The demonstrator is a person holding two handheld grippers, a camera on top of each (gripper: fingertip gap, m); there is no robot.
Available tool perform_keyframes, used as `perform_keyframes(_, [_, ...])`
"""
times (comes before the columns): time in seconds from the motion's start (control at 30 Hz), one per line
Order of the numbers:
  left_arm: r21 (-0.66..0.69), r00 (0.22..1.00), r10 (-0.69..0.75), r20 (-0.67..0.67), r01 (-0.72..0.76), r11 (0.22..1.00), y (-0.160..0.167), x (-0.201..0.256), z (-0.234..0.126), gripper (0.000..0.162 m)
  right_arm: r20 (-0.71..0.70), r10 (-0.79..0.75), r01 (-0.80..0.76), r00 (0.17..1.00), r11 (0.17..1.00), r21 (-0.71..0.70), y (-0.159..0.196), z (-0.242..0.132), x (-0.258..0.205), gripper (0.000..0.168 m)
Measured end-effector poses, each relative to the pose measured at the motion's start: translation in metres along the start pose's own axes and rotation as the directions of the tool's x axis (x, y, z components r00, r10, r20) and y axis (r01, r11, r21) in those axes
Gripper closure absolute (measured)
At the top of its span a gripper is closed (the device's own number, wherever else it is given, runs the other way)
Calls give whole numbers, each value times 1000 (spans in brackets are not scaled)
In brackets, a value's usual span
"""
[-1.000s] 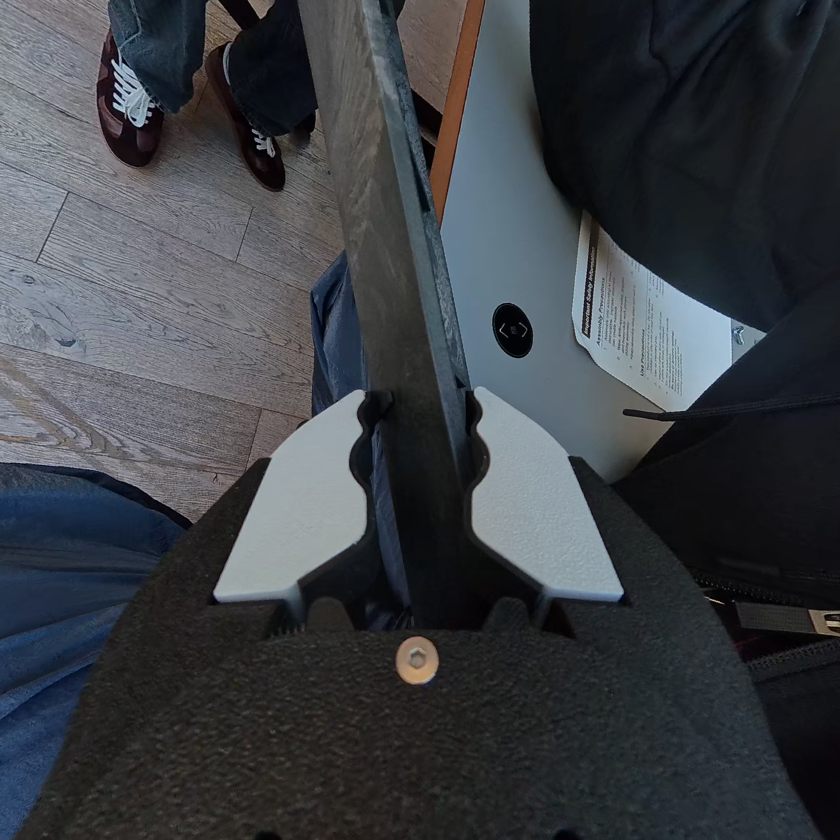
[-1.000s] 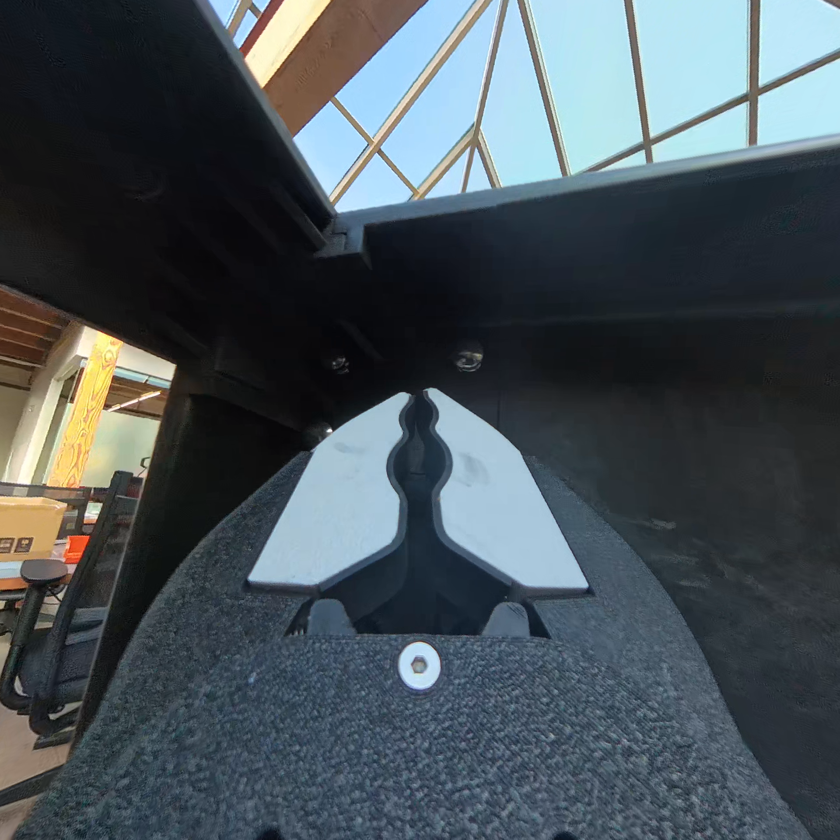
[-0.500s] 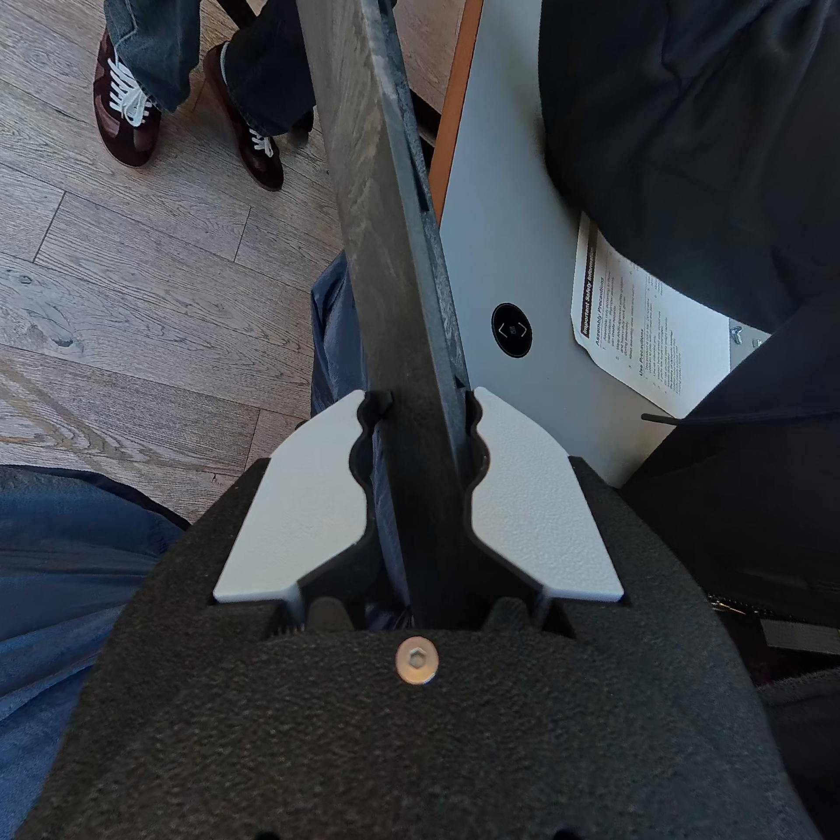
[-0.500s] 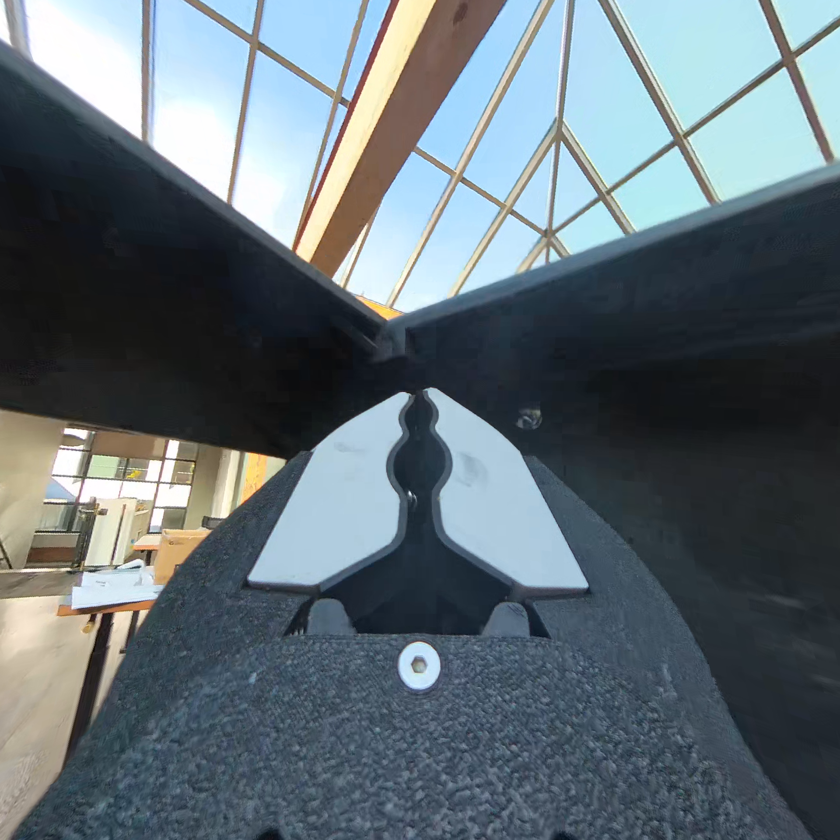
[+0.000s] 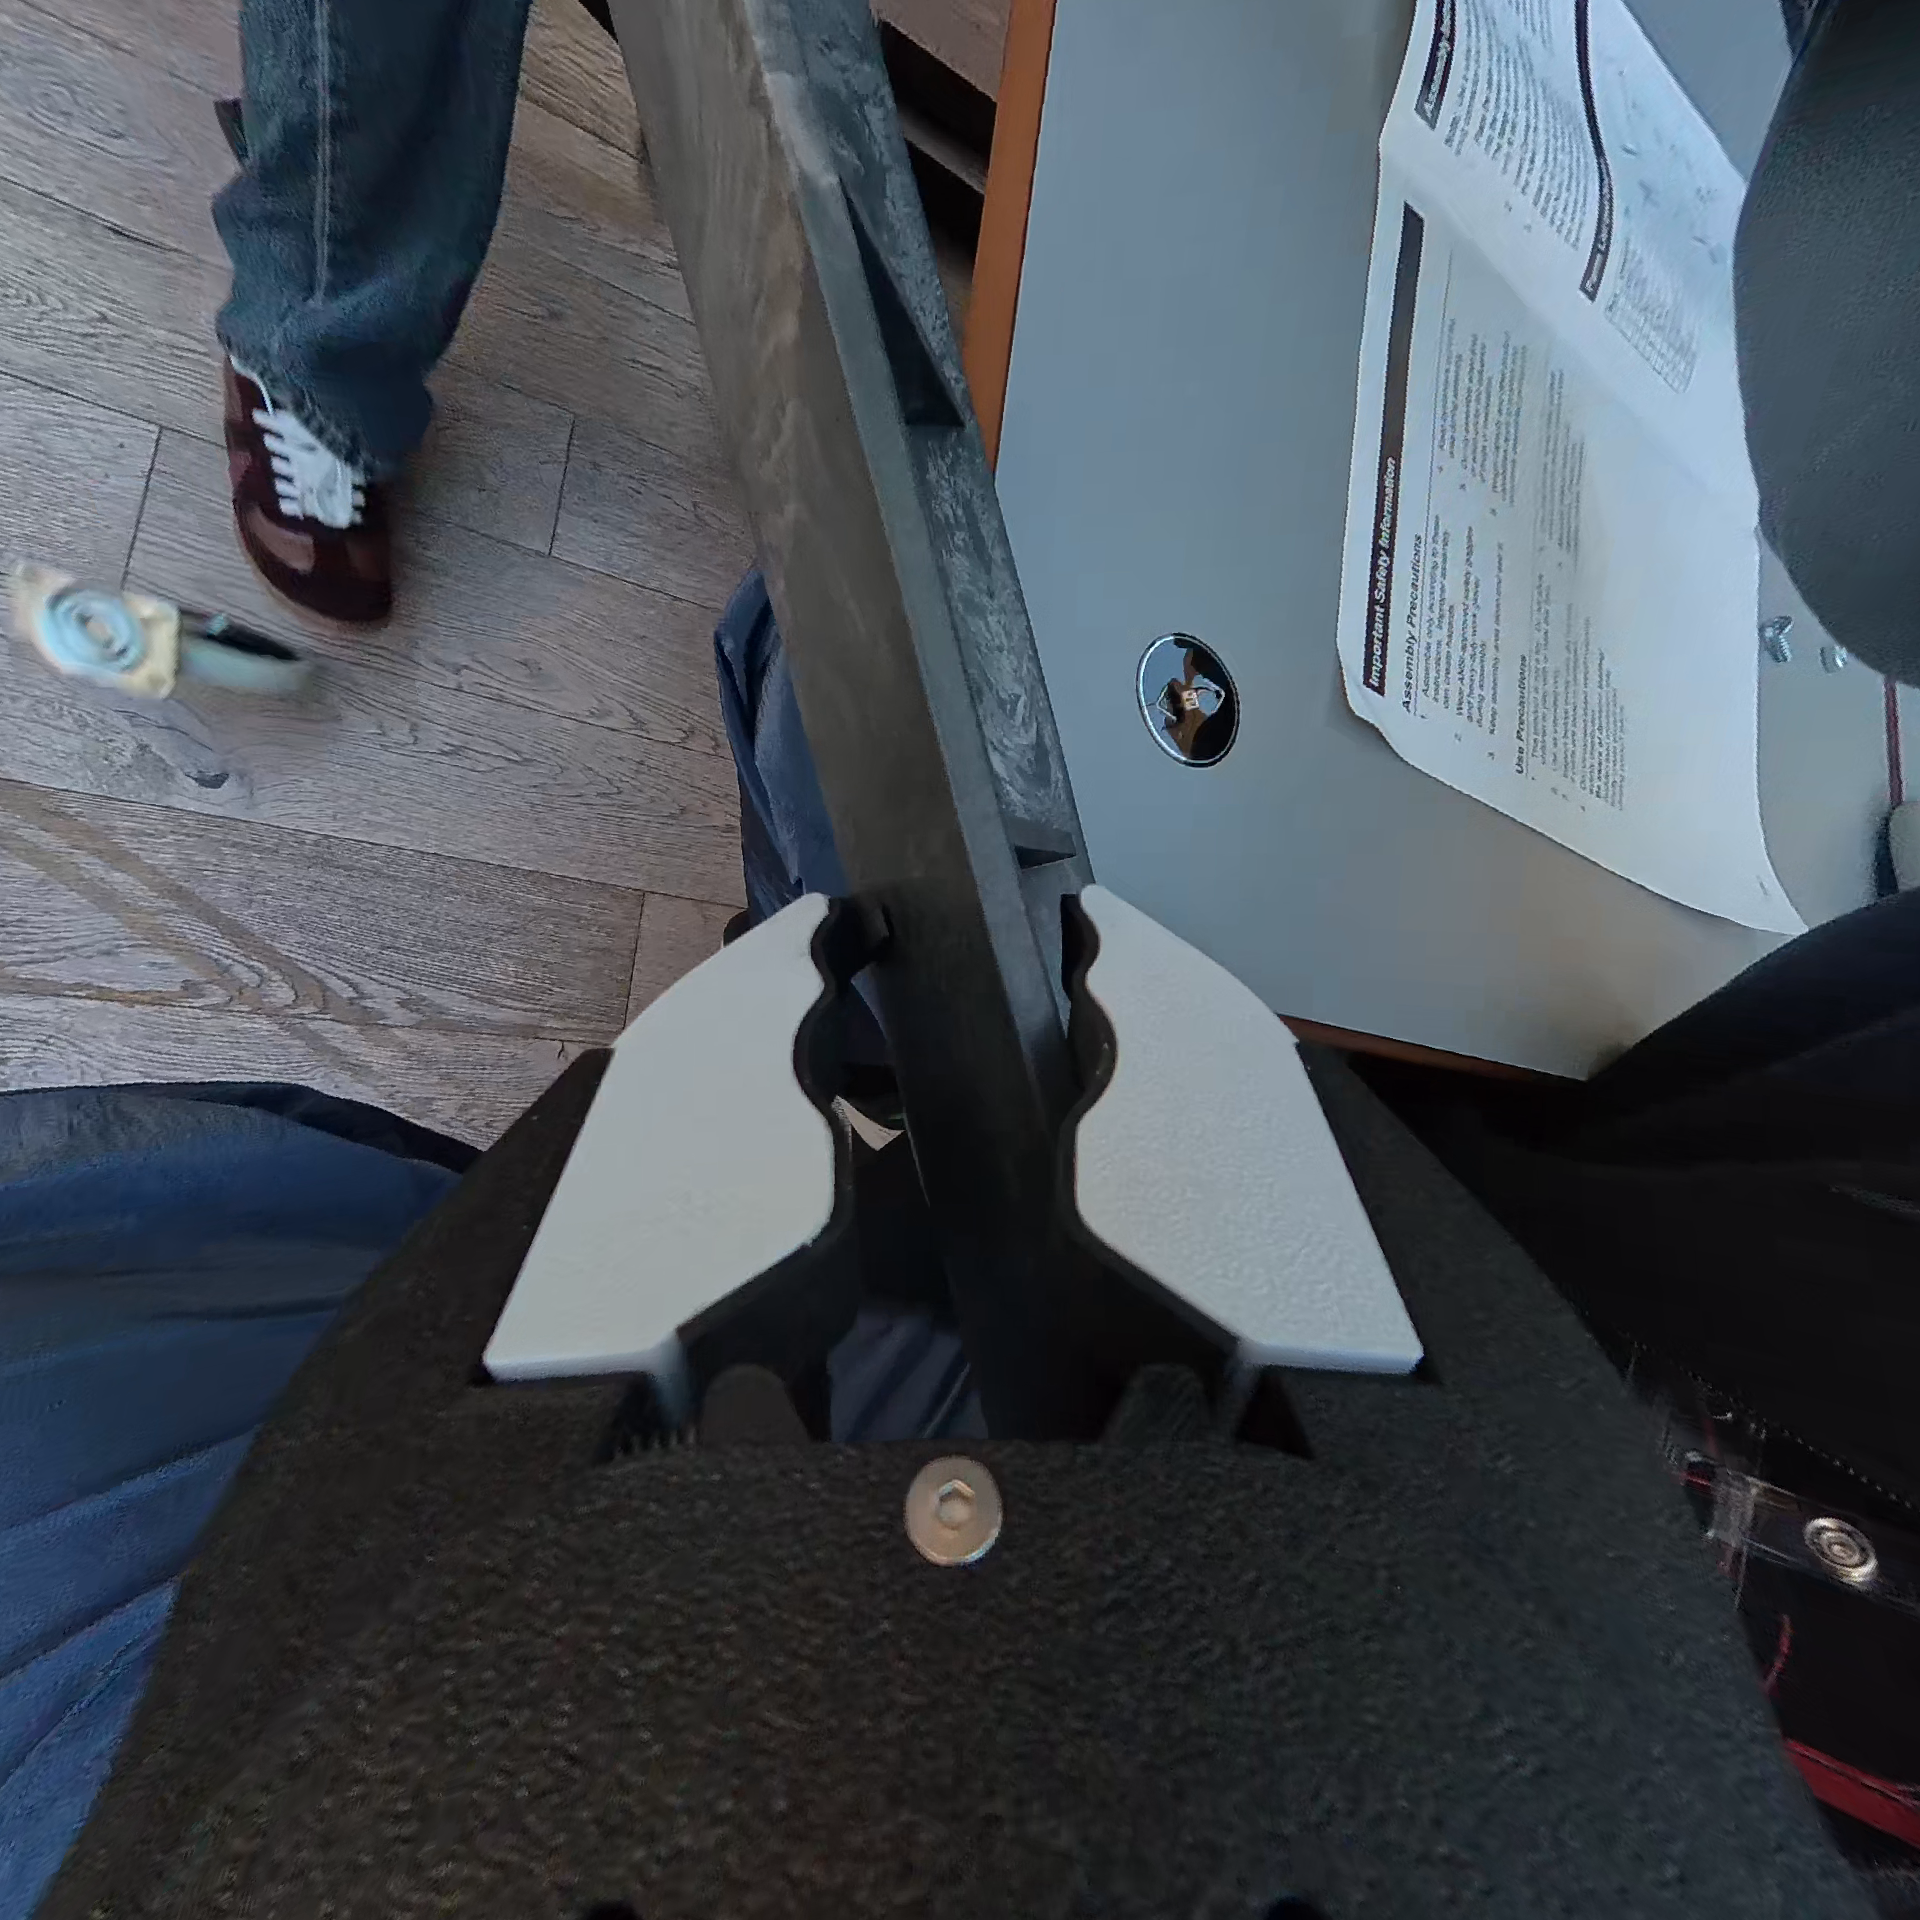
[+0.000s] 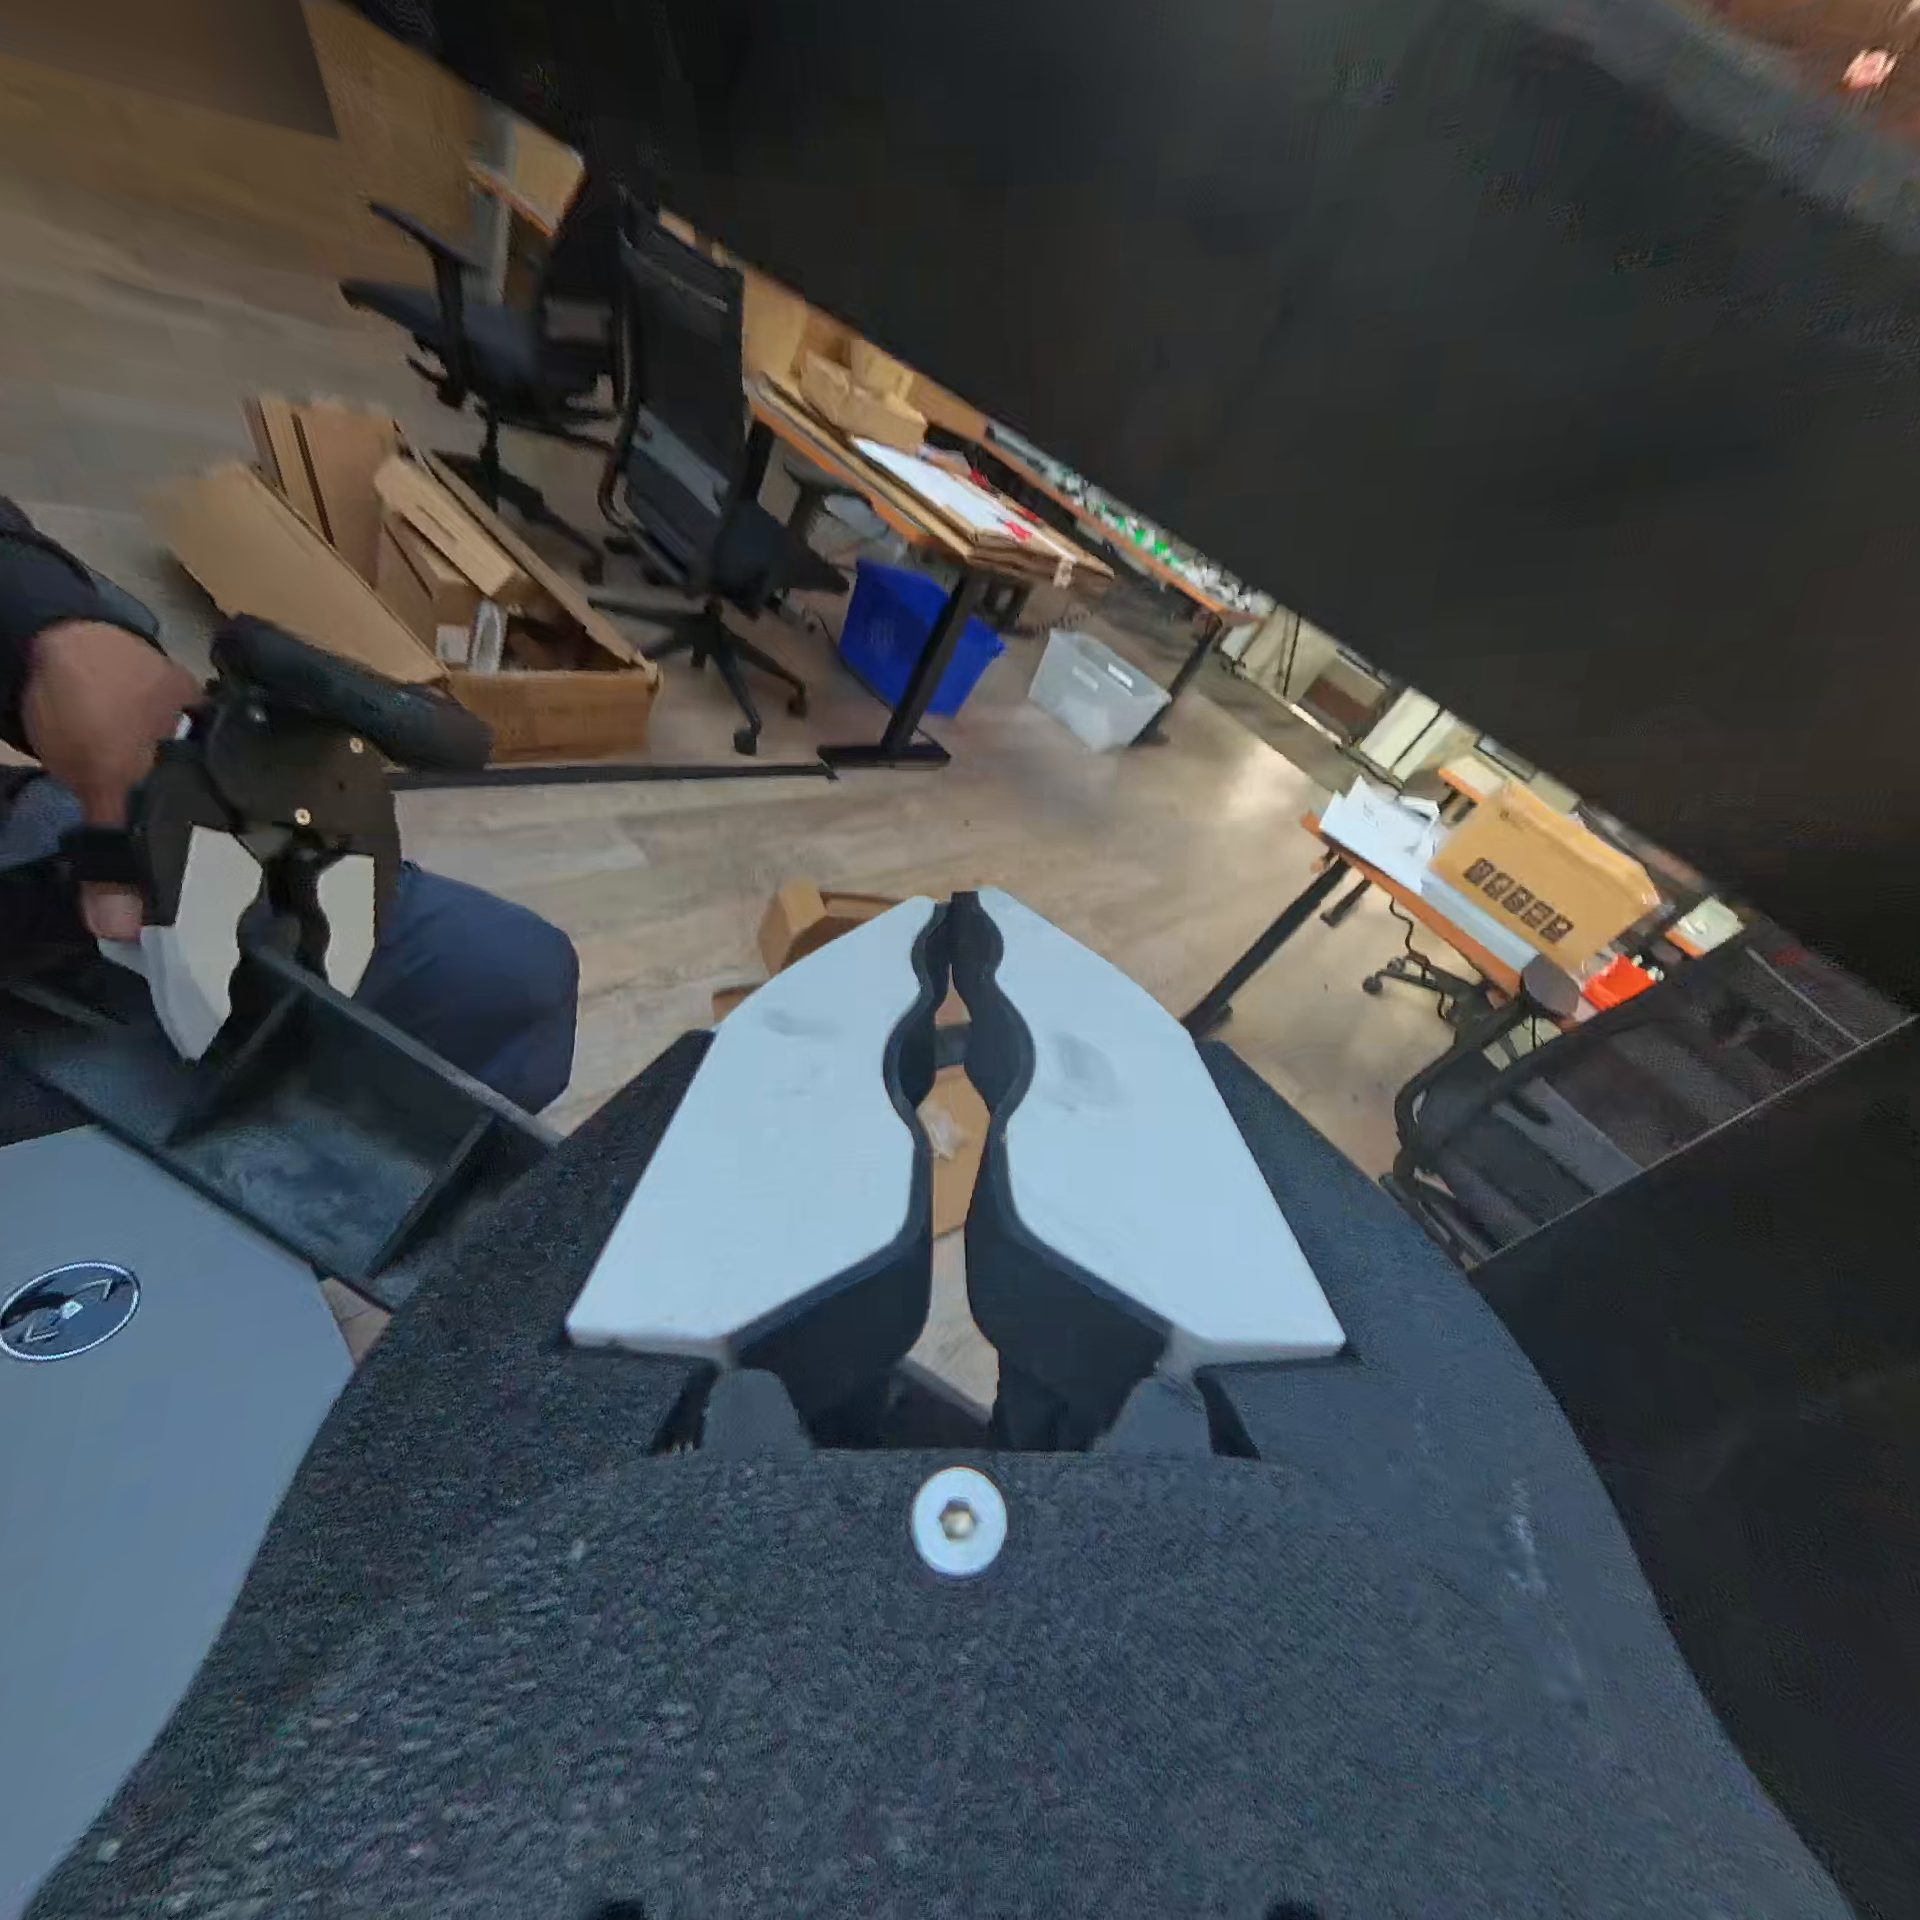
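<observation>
My left gripper point(image 5: 951, 914) is shut on the edge of a long black board point(image 5: 831, 416), which runs up and away between its white fingers point(image 5: 1195, 1122). The board hangs beside the grey table point(image 5: 1195, 312), over the wood floor. My right gripper point(image 6: 951, 904) is shut and empty, its tips pointing out over the room. In the right wrist view the left gripper point(image 6: 275, 883) shows at far left, held by a hand point(image 6: 94, 707) and clamped on a black boxed frame part point(image 6: 332, 1122). A large black panel point(image 6: 1351, 312) fills the top right of that view.
On the grey table lie a printed sheet point(image 5: 1538, 468), a round inset button point(image 5: 1188, 698) and small screws point(image 5: 1777, 636). A person's jeans and maroon shoe point(image 5: 301, 509) and a caster wheel point(image 5: 99, 634) are at left. Office chairs point(image 6: 686, 447), cardboard boxes point(image 6: 416, 582) and desks point(image 6: 935, 499) stand beyond. Some 35 cm of space lies between my two pairs of fingers.
My right gripper has swung down from the glass roof under the black panels to face the room. The left gripper keeps its hold; its view has shifted, the person's foot has stepped, and a caster has come into view.
</observation>
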State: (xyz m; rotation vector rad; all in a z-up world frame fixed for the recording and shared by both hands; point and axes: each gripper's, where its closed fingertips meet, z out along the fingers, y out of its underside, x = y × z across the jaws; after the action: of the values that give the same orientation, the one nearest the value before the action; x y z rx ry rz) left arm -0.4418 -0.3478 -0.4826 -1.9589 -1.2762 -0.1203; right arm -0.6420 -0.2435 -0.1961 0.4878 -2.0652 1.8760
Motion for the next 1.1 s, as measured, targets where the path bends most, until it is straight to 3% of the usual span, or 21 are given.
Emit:
perform_keyframes(0.23, [26, 1000, 14, 11, -14, 1000, -1, 0, -1, 122, -238, 112, -130, 965, 990, -58, 45, -15, -7, 168])
perform_keyframes(0.33, [43, 1000, 2, 7, -2, 999, -2, 0, 0, 122, -263, 74, -109, 962, 986, -123, 60, -4, -13, 168])
perform_keyframes(0.53, [108, 997, -63, -43, 67, 992, -5, 1, 0, 119, -325, 80, -118, 942, 988, -100, 67, 5, -6, 168])
perform_keyframes(0.73, [153, 998, -58, -23, 61, 986, -9, 0, -2, 119, -393, 96, -185, 915, 963, -196, 117, 10, -10, 168])
perform_keyframes(1.1, [192, 999, -30, 14, 27, 981, -14, -2, -3, 121, -334, 137, -215, 933, 954, -208, 79, 36, -89, 168])
